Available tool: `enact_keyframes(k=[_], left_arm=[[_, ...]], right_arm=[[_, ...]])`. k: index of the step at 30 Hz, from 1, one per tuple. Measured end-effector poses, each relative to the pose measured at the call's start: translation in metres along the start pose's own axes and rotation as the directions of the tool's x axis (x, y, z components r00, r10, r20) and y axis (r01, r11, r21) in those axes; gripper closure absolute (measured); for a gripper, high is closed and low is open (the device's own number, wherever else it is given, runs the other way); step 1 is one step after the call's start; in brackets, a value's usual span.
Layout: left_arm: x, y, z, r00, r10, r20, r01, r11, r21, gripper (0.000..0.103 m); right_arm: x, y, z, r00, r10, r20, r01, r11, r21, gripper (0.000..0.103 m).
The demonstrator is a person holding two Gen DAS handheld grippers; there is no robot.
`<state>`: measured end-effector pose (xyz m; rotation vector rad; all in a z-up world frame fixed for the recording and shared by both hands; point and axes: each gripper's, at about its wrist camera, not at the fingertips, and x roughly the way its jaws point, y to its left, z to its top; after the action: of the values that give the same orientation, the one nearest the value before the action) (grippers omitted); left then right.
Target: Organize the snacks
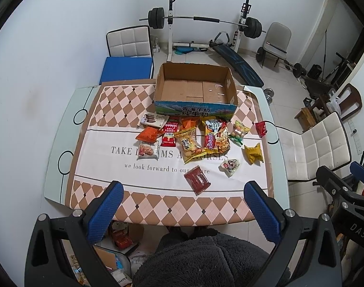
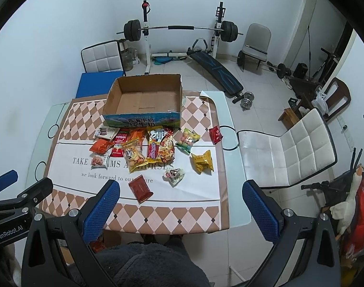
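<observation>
Hovering above the table's (image 1: pixel 55 143) near edge, I am holding both my left gripper (image 1: pixel 183 211) and right gripper (image 2: pixel 180 211) spread wide, pinching nothing. Ahead of my jaws, snack packets (image 1: pixel 194 141) are lying scattered before an open cardboard box (image 1: pixel 195 88).

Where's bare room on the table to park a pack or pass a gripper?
Free: the cloth's near checkered band, below the dark red packet; the white strip left of the cookie pack; the cardboard box floor. Crowded: the row just in front of the box, around the Sedaap noodles, packs overlapping.
</observation>
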<state>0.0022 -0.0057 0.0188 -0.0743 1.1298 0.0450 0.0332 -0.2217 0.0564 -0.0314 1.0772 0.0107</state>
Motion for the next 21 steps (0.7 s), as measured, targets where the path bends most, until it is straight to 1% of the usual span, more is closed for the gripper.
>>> enact_keyframes(k=[4,21], left_arm=[[-0.001,-0.001,0.001,1.000,0.000,0.002,0.000,1.000,0.001,0.000],[-0.008,-0.002,0.016,1.000,-0.008,0.016,0.008,1.000,0.000,0.000]], right_arm=[[-0.003,-0.001,0.005,1.000,0.002,0.006,-0.002,1.000,-0.005,0.000],[-0.006,0.003,0.002,1.000,0.000,0.017,0.000,1.000,-0.004,0.000]])
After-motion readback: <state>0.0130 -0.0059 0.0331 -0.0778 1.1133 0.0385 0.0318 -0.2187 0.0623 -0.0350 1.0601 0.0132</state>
